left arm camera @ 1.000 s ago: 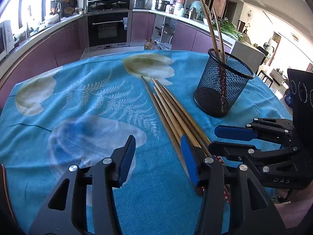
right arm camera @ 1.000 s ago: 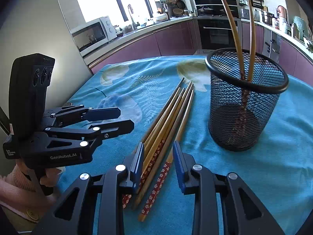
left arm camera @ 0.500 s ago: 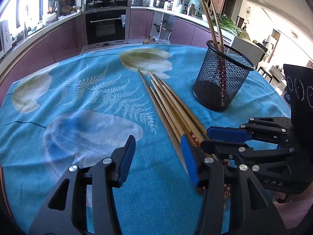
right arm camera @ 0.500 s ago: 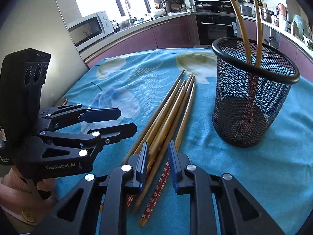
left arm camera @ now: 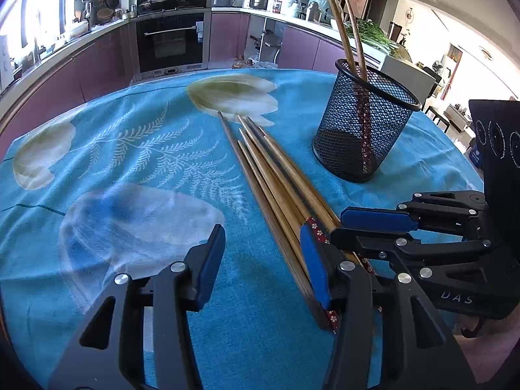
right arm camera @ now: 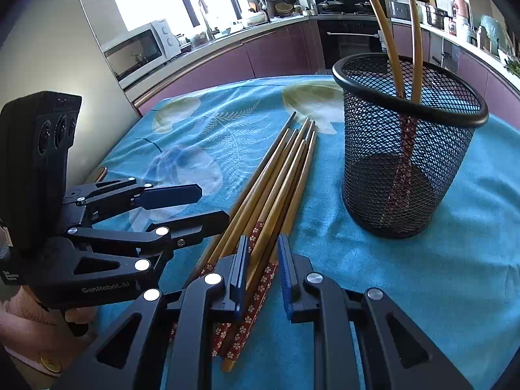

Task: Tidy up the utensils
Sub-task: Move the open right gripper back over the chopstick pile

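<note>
Narrowed since a second ago, the right gripper (right arm camera: 263, 271) pinches the lying chopsticks (right arm camera: 276, 188); left gripper (left arm camera: 261, 260) half-open, empty; two already in the mesh cup (right arm camera: 409, 149).

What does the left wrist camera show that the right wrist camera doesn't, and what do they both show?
Only the left wrist view: bare blue cloth between the left gripper's wide jaws, and green vegetables on the far counter.

Only the right wrist view: a white microwave by the window, and the right gripper's jaws narrowed around the patterned ends of the chopsticks; a firm pinch cannot be confirmed.

Both: the loose chopsticks, the black mesh cup holding two more, the tablecloth and the oven.
</note>
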Available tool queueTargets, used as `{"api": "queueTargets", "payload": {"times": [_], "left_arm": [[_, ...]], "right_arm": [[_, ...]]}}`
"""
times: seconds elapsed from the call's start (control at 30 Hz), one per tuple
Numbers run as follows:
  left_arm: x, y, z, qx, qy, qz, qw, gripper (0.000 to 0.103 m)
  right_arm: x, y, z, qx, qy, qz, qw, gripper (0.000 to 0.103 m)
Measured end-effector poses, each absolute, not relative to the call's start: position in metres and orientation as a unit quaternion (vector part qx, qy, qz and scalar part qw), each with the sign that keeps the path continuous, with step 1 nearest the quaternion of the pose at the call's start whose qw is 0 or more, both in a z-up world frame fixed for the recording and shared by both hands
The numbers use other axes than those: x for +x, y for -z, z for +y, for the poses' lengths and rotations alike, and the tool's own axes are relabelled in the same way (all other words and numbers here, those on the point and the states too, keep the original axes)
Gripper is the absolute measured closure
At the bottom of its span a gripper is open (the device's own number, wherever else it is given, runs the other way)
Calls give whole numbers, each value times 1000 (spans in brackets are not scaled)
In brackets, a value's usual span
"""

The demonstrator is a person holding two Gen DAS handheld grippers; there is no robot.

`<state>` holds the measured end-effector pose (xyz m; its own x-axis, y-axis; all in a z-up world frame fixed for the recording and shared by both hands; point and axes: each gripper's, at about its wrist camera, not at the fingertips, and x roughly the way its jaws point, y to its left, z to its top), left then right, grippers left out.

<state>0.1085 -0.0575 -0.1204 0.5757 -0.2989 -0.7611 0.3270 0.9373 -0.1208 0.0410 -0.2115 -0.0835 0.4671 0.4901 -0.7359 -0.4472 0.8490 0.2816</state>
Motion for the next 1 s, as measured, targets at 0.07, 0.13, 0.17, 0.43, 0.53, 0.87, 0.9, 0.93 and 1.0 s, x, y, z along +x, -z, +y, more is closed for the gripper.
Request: {"api": "queueTargets", "payload": {"times": [0.07, 0.13, 0.17, 0.43, 0.53, 0.87, 0.9, 0.93, 1.0], "left_arm": [[109, 122, -57, 17, 174, 427, 887, 55], [111, 123, -57, 19, 172, 430, 886, 56], [112, 124, -58, 21, 171, 431, 886, 57], [116, 127, -57, 27, 162, 434, 886, 57], [117, 127, -55, 27, 158, 436, 886, 58], [115, 125, -55, 33, 155, 436, 886, 62], [116, 124, -55, 35, 155, 435, 886, 62], [117, 124, -56, 36, 156, 434, 887, 62], [121, 124, -57, 40, 154, 435, 886, 63]], "right_arm": [[42, 82, -214, 28, -273, 436, 857, 86], [43, 82, -216, 29, -269, 435, 859, 86], [43, 82, -217, 32, -268, 435, 859, 86], [46, 83, -222, 37, -259, 437, 861, 87], [45, 85, -224, 35, -255, 438, 861, 87], [50, 87, -224, 31, -244, 442, 863, 87], [50, 88, -224, 30, -242, 442, 863, 87], [51, 88, -224, 30, -242, 442, 863, 87], [52, 89, -224, 28, -241, 442, 864, 87]]}}
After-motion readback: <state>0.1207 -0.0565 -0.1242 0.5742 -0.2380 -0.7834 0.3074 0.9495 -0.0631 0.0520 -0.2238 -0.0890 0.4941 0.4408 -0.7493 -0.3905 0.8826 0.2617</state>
